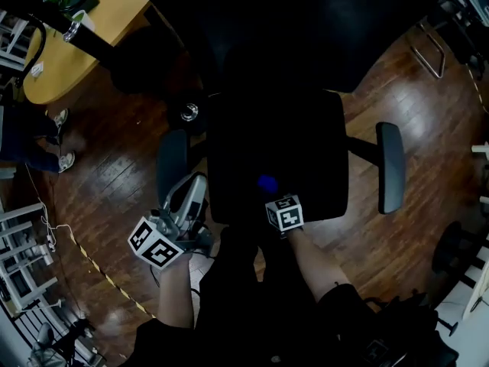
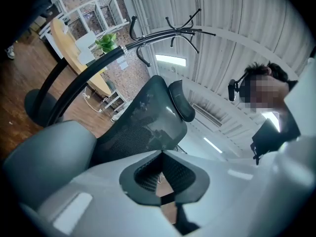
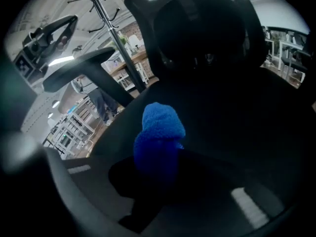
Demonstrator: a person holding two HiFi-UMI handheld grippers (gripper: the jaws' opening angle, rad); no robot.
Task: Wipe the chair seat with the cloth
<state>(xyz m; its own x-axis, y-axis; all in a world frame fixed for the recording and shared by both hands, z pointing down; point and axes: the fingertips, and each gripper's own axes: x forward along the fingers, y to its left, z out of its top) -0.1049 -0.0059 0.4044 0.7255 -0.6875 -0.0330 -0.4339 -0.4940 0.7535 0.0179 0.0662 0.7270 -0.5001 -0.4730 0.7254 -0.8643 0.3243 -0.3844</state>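
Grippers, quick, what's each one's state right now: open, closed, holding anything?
Left gripper: closed, nothing between its jaws.
Right gripper: closed on the blue cloth, over the chair seat.

A pale wooden counter (image 1: 122, 10) stands on the dark plank floor (image 1: 114, 205), with a green plant (image 2: 106, 42) on its top and a black coat stand (image 3: 112, 33) rising just beside it. Near the counter's rounded end a person's shoes (image 1: 64, 161) rest on the boards. Farther from the counter, a yellow-and-black striped tape (image 1: 99, 270) crosses the floor near what looks like a white cable (image 1: 53, 228), and white wire shelving (image 1: 19, 251) stands beyond them.
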